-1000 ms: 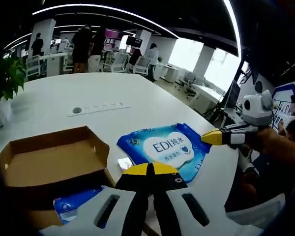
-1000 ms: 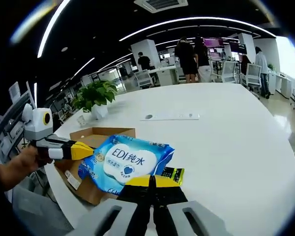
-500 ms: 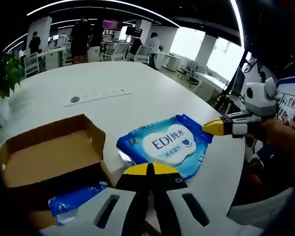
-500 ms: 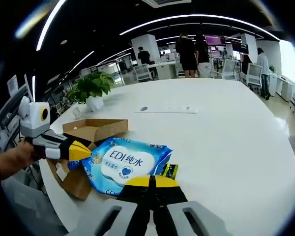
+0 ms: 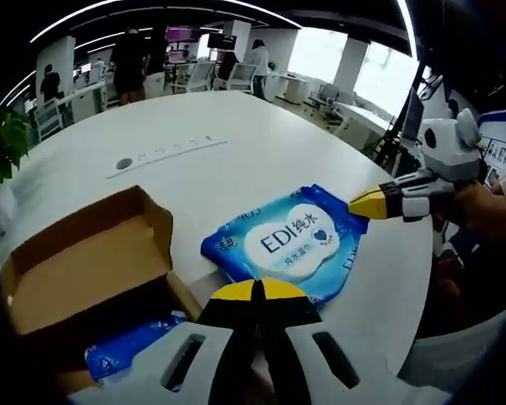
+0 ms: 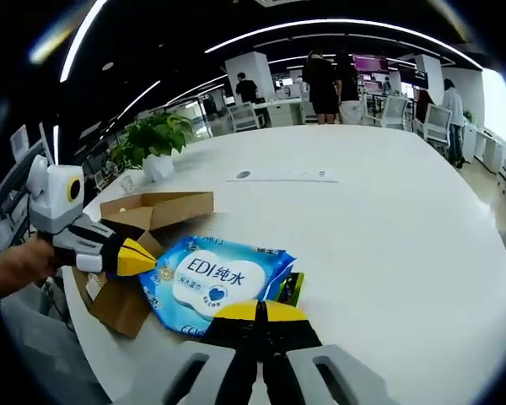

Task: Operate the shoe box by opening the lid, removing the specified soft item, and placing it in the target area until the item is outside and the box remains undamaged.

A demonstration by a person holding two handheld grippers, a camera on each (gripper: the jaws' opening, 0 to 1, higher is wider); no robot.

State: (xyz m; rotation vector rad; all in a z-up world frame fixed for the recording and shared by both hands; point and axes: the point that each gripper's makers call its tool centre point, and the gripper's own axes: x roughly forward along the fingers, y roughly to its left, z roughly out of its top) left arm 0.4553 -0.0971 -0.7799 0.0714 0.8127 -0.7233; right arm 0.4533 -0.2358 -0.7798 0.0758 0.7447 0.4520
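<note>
A blue wipes pack [image 5: 291, 240] [image 6: 215, 278] with a white label lies on the white table [image 6: 388, 228], outside the box. The open cardboard shoe box [image 5: 84, 270] [image 6: 152, 211] sits beside it, with a second blue pack [image 5: 131, 346] in its near end. My left gripper [image 5: 255, 289] [image 6: 143, 258] is shut, its yellow tip against one edge of the pack. On the opposite corner my right gripper [image 6: 257, 310] [image 5: 358, 205] is also shut, with its tip touching. Nothing shows between either pair of jaws.
A small black and green item [image 6: 291, 288] pokes out from under the pack. A flat socket strip [image 5: 164, 153] lies further along the table, and a potted plant [image 6: 156, 139] stands at its far edge. People and desks fill the office behind.
Both views have shifted and tilted a little. The pack keeps its place between the two shut tips, now lying just off the box rather than overlapping it in the right gripper view.
</note>
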